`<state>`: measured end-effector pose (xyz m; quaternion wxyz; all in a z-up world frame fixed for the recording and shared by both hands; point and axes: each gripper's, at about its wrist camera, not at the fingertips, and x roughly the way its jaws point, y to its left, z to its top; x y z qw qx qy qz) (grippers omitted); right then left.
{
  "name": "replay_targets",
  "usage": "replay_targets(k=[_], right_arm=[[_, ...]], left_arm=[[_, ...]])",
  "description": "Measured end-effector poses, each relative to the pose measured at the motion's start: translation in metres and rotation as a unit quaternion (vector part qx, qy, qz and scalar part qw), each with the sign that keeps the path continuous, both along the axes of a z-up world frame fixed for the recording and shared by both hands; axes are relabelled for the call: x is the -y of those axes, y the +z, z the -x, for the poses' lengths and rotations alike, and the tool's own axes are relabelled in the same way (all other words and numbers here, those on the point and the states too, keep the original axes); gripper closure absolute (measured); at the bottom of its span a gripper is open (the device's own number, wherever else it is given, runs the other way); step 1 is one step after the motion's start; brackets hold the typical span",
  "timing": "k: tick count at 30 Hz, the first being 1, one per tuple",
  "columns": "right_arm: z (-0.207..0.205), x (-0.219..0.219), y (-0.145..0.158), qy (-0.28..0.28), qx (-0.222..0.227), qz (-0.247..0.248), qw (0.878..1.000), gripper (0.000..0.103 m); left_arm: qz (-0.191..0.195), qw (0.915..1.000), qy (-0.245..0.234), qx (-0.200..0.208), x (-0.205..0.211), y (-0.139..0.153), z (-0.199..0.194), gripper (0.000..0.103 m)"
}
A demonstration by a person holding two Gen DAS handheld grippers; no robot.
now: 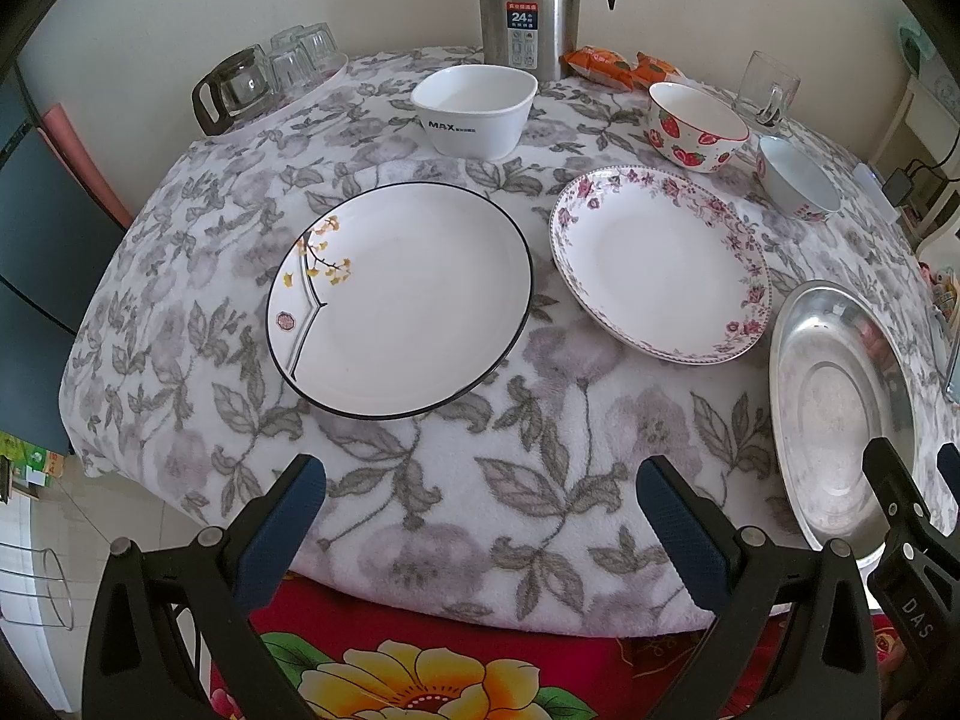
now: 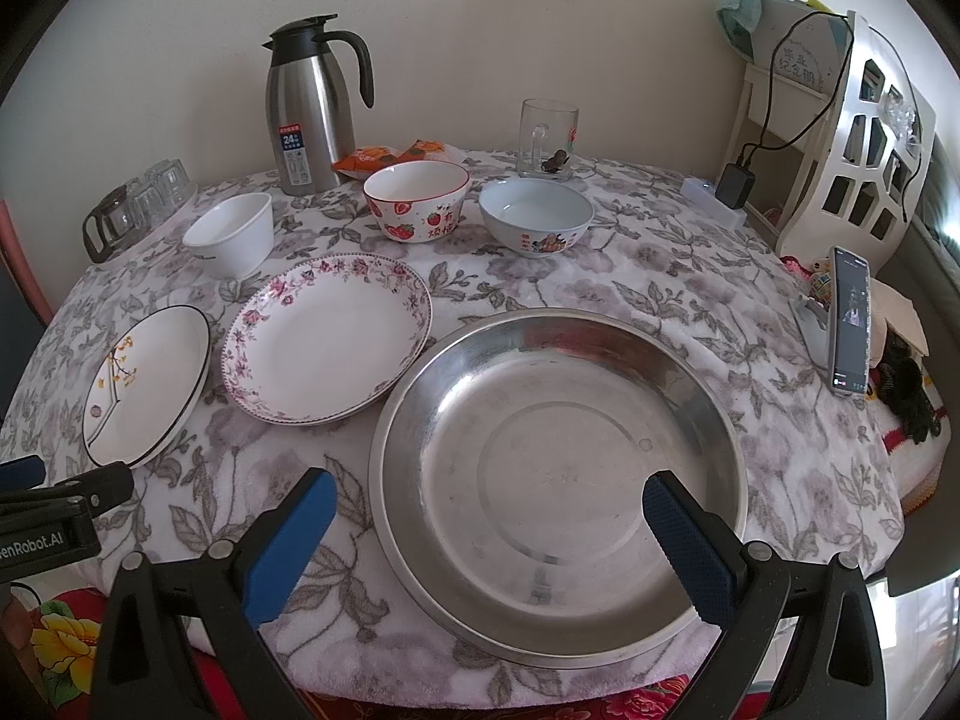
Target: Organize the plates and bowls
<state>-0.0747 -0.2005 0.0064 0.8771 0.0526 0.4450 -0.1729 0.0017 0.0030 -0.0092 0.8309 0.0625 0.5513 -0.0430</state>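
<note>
Fleece cloth (image 2: 660,276), soft and printed with grey leaves and mauve flowers, covers the whole table. Largest on it is a round steel basin (image 2: 558,480), dull and scratched, empty, lying at the near right edge. Left of it sits a white plate with a pink flower border (image 2: 327,336), and further left a white plate with a thin black rim (image 1: 399,300) and a yellow-blossom sprig; both are bare, and a second rim seems to show under each, though I cannot be sure.

Behind the plates stand three empty bowls: a plain white squarish one (image 1: 474,108), a rounder one with strawberries (image 2: 417,201), and a pale blue-lined one (image 2: 536,216), the last two just beside each other.

At the back stand a brushed-steel jug (image 2: 312,114) with a black handle, orange snack packets (image 2: 390,157), and a clear glass mug (image 2: 547,141) with something dark at its bottom.

Each gripper, left (image 1: 480,531) and right (image 2: 489,546), hovers over the near edge with blue-padded fingers spread wide, gripping nothing.
</note>
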Motion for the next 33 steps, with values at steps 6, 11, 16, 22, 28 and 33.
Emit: replay_targets(k=[6,11,16,22,28,33], right_arm=[[0.000,-0.001,0.000,0.000,0.000,0.000,1.000,0.000],[0.000,0.001,0.000,0.001,-0.001,0.000,1.000,0.000],[0.000,0.001,-0.001,-0.003,-0.001,-0.003,1.000,0.000],[0.002,0.017,-0.003,-0.026,0.001,-0.028,0.999,0.000],[0.008,0.077,-0.004,-0.098,0.007,-0.071,0.993,0.000],[0.019,0.126,-0.013,-0.169,0.017,-0.093,0.981,0.000]], left_arm=[[0.002,1.0000,0.000,-0.002,0.001,-0.001,0.000,0.000],[0.008,1.0000,0.000,-0.005,0.000,0.000,-0.001,0.000],[0.043,0.9991,0.004,0.002,-0.002,0.003,-0.001,0.000],[0.093,0.9955,0.000,0.022,0.003,0.010,-0.002,0.000],[0.133,0.9893,-0.010,0.060,0.020,0.023,-0.010,0.000],[0.145,0.9847,-0.034,0.090,0.044,0.034,-0.018,0.000]])
